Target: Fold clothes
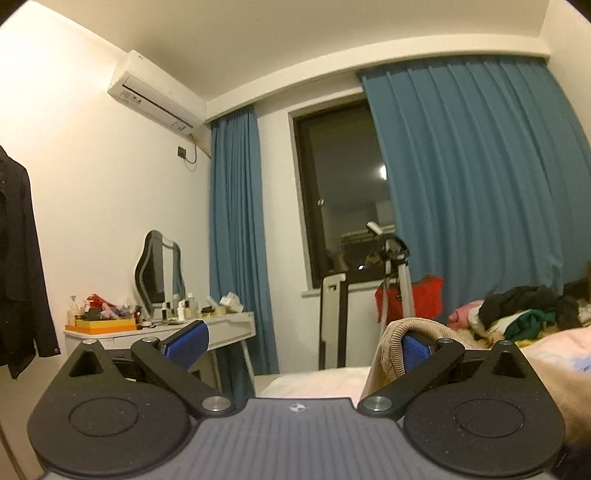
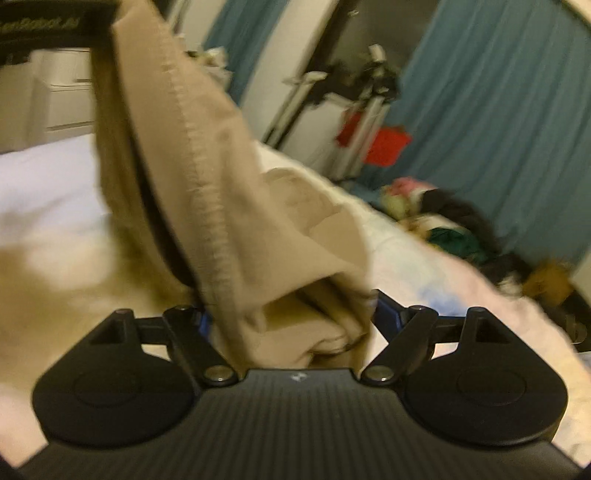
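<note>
A beige garment (image 2: 229, 206) hangs in front of my right gripper (image 2: 291, 321), lifted off the bed. Its folds lie between the two wide-apart blue pads (image 2: 384, 314), so the right jaws stand open around loose cloth. In the left wrist view my left gripper (image 1: 303, 343) is open wide, raised above the bed. The garment's ribbed hem (image 1: 395, 343) is draped over its right blue pad (image 1: 415, 352); the left pad (image 1: 186, 345) is bare. The top of the garment reaches the left gripper's body (image 2: 40, 26) in the right wrist view.
A pale pink bed (image 2: 424, 266) lies below. A pile of mixed clothes (image 1: 524, 310) sits at its far side. A dressing table (image 1: 166, 328) with a mirror and bottles stands left. A tripod (image 1: 395, 273), red bag (image 1: 424, 295), blue curtains (image 1: 480, 184) and window are behind. A dark coat (image 1: 18, 258) hangs at the left.
</note>
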Available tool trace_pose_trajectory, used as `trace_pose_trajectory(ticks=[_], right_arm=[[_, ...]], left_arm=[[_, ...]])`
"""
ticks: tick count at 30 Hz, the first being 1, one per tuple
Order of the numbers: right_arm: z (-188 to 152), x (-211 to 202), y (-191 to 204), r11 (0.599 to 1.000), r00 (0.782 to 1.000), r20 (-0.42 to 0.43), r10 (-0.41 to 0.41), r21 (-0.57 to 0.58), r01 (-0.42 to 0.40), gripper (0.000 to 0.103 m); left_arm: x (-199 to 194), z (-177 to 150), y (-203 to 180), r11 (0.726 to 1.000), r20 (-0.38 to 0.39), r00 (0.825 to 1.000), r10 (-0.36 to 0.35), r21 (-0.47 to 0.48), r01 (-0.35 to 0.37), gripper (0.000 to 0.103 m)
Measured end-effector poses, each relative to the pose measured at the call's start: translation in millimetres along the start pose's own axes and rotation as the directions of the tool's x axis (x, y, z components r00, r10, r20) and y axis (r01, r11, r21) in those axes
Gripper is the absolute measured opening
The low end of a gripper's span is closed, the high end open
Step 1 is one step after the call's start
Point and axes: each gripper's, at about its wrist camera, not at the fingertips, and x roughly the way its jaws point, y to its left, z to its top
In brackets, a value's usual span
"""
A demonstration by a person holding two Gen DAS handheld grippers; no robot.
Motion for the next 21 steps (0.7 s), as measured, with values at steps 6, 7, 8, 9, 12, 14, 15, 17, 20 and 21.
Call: trace_pose_trajectory(ticks=[6, 7, 8, 9, 12, 14, 15, 17, 20, 21], right_arm=[[14, -28, -41, 0.968, 0.977, 0.152, -0.147, 0.226, 0.110, 0.082], [14, -32, -50, 0.958, 0.974, 0.166, -0.156, 0.264, 0.108, 0.083], [13, -32, -54, 0.954, 0.971, 0.169, -0.167, 0.276, 0.116, 0.084], [12, -33, -58, 0.950, 0.969, 0.171, -0.179, 0.287, 0.125, 0.084], [9, -34, -69, 0.935, 0.961, 0.176, -0.213, 0.321, 0.148, 0.084], [8, -35, -77, 0.925, 0.955, 0.178, -0.235, 0.344, 0.164, 0.084], [7, -35, -81, 0.919, 0.952, 0.179, -0.247, 0.355, 0.171, 0.084], [4, -32, -87, 0.913, 0.955, 0.153, -0.255, 0.362, 0.186, 0.085], [-6, -7, -88, 0.933, 0.982, -0.010, -0.188, 0.311, 0.181, 0.085], [-8, 2, -85, 0.942, 0.985, -0.055, -0.164, 0.287, 0.173, 0.085]], left_arm=[[9, -8, -6, 0.999, -0.060, 0.998, -0.021, 0.033, 0.023, 0.103], [9, -11, -11, 0.997, -0.071, 0.997, -0.039, 0.058, 0.043, 0.103], [10, -14, -16, 0.994, -0.078, 0.996, -0.051, 0.089, 0.058, 0.103], [10, -18, -24, 0.988, -0.088, 0.994, -0.065, 0.134, 0.076, 0.103], [11, -34, -48, 0.956, -0.162, 0.984, -0.072, 0.271, 0.115, 0.103], [16, -43, -55, 0.945, -0.197, 0.979, -0.055, 0.307, 0.115, 0.103], [17, -44, -53, 0.951, -0.199, 0.979, -0.038, 0.293, 0.096, 0.103], [20, -41, -45, 0.971, -0.188, 0.982, 0.002, 0.236, 0.043, 0.103], [17, -26, -20, 0.996, -0.162, 0.986, 0.038, 0.086, -0.024, 0.103], [16, -20, -11, 0.998, -0.156, 0.987, 0.049, 0.039, -0.043, 0.103]])
